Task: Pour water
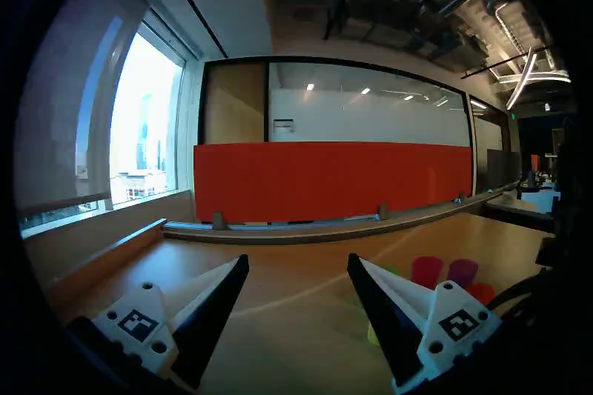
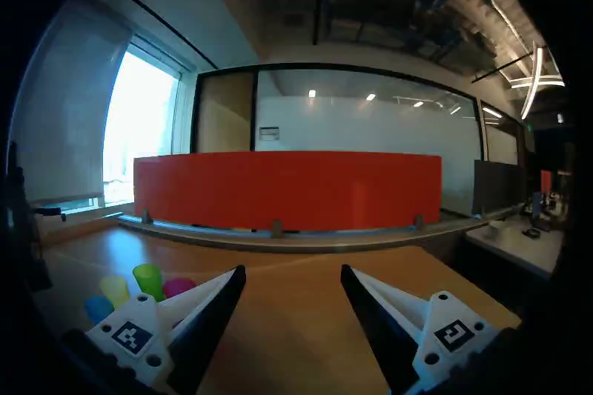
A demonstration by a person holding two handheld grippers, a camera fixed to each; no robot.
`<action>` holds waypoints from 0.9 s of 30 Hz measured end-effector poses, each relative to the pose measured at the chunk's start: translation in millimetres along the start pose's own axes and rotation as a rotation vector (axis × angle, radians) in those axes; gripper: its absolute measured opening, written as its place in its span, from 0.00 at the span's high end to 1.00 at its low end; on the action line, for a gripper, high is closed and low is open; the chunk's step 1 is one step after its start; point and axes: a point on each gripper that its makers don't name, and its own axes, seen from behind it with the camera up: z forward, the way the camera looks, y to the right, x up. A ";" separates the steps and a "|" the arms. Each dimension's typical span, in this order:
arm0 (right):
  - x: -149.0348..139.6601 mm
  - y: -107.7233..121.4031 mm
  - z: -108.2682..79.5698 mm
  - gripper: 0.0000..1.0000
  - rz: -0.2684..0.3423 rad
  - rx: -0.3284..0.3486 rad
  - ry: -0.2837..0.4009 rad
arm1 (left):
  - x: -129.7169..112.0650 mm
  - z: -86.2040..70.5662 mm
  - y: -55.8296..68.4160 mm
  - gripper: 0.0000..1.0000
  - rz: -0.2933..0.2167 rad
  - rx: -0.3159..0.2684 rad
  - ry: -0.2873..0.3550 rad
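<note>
loc: open-plan office, I'm at a wood desk (image 1: 311, 336) | red divider panel (image 1: 333, 180) along its back | glass-walled rm (image 1: 370, 110) behind | big window (image 1: 144, 128) w/ city bldgs | exposed pipes (image 1: 459, 2) + strip lights (image 1: 522, 80) overhead | more desks (image 2: 519, 243) off to the side

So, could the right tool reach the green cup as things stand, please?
Probably, after swinging left: the right tool is open and empty, but the green cup stands left of it, a pink cup close beside.

wooden tabletop (image 2: 296, 321) with cups (image 2: 148, 280)
coloured cups stand bunched together, well in front of the red divider (image 2: 289, 191).
</note>
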 end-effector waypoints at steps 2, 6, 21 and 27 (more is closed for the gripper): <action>7.7 0.2 0.6 0.01 0.002 0.001 0.001 | 5.6 0.1 2.2 0.01 0.007 -0.016 -0.005; 17.3 -0.4 1.8 0.01 0.004 0.013 0.000 | 13.9 -0.4 7.5 0.01 0.021 -0.050 -0.015; 29.4 -41.6 2.1 0.01 -0.005 0.244 -0.048 | 17.6 0.4 23.2 0.01 0.054 -0.192 -0.089; 29.1 -66.5 -0.8 0.01 -0.010 0.366 -0.093 | 16.0 -0.5 34.8 0.01 0.068 -0.269 -0.119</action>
